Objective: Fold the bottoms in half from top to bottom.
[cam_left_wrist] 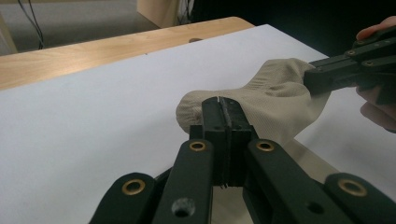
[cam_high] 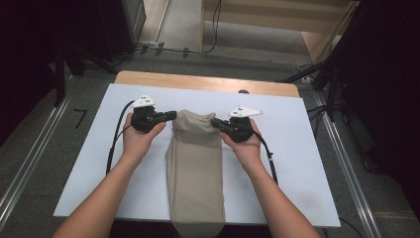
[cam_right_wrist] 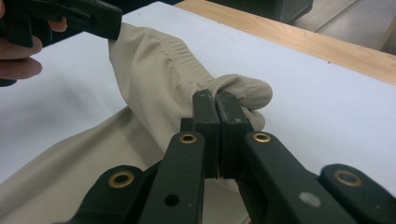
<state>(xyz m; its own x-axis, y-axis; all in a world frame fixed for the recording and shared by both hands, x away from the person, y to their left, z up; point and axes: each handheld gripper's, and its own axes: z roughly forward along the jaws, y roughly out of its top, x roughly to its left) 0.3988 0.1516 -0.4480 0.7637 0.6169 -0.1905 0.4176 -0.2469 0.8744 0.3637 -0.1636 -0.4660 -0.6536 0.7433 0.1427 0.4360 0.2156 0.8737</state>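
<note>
Both tongs are clenched on the beige cloth [cam_high: 195,158]: your left tongs [cam_high: 171,116] pinch its far left corner, your right tongs [cam_high: 216,122] the far right corner, jaws squeezed flat w/ just fabric between. You've got the two corners bc that lifts the far edge evenly, so it looks like a fold toward you. The rest of the cloth lies flat down the middle of the white table [cam_high: 307,148], near end hanging off the front edge. Keep both sides level or it'll skew.
</note>
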